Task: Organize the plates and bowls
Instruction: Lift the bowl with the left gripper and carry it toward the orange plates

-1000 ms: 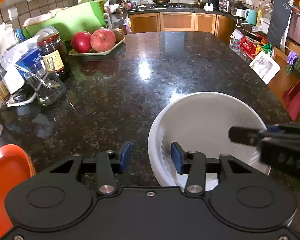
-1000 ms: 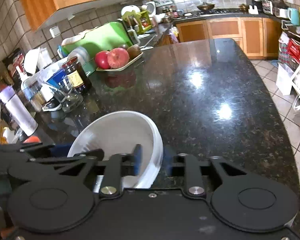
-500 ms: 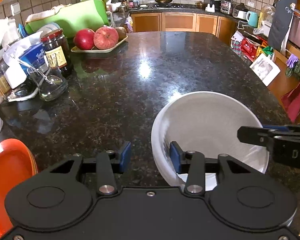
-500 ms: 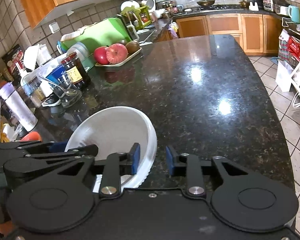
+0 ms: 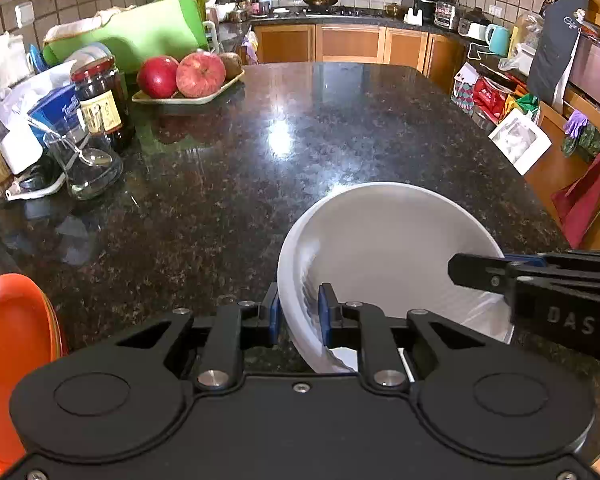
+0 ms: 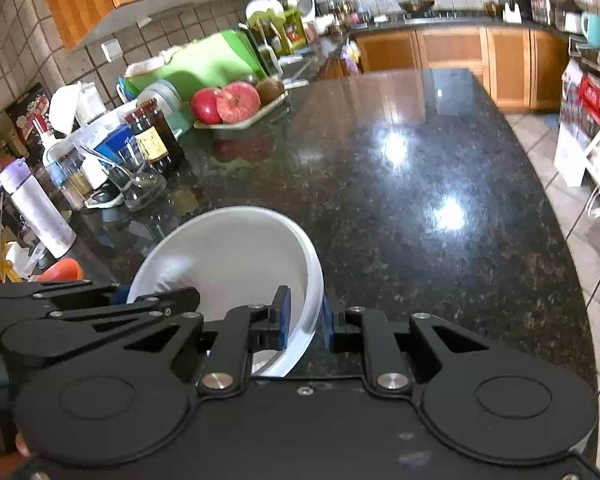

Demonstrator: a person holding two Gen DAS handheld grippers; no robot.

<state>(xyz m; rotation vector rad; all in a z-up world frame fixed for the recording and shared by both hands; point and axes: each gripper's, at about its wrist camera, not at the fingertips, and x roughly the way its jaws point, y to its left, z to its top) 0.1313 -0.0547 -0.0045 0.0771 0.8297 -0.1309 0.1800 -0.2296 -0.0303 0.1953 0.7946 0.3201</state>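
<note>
A white bowl [image 5: 388, 248] rests near the front of the black granite counter [image 5: 300, 128]. My left gripper [image 5: 298, 312] straddles its left rim. The jaws are closing, and both blue pads touch the rim wall between them. My right gripper [image 6: 306, 318] holds the opposite rim of the bowl [image 6: 235, 256] the same way, its jaws also closing with the pads against the wall. In the left wrist view the right gripper's fingers [image 5: 484, 274] reach over the bowl's right edge. A stack of orange plates [image 5: 11, 340] lies at the lower left.
A tray of apples [image 5: 187, 96], a dark jar [image 5: 101, 100] and a glass with a spoon [image 5: 87, 164] crowd the counter's left side. A white bottle [image 6: 35, 208] stands near the wall. The counter's edge drops to a tiled floor [image 6: 596, 264] on the right.
Both grippers' jaws have narrowed from wide apart until the pads meet the bowl's rim. The bowl and both hands have stayed nearly in place.
</note>
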